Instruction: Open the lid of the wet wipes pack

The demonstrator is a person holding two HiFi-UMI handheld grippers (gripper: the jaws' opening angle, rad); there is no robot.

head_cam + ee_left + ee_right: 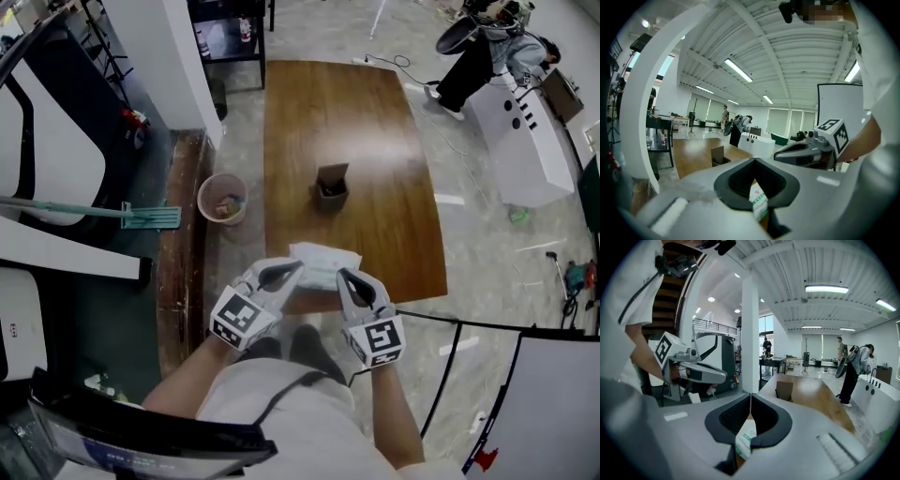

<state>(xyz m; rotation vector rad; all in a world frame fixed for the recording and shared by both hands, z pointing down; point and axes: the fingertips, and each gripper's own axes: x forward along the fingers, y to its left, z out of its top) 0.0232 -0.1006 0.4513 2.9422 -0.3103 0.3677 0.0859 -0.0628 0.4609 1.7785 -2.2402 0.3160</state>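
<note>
The white wet wipes pack (323,263) lies flat at the near edge of the wooden table (375,131). In the head view my left gripper (294,269) points at the pack's left side and my right gripper (343,275) at its right side, with the tips over its edges. Both grippers are shut, tips together, with nothing between the pads. In the left gripper view the pack (758,201) with green print shows below the hollow of the shut jaws. The right gripper view shows the pack (745,439) the same way. Whether the tips touch the pack I cannot tell.
A small brown open box (331,186) stands mid-table beyond the pack. A pink bucket (222,199) sits on the floor left of the table, near a mop (150,217). A person (487,47) bends over a white cabinet at the far right.
</note>
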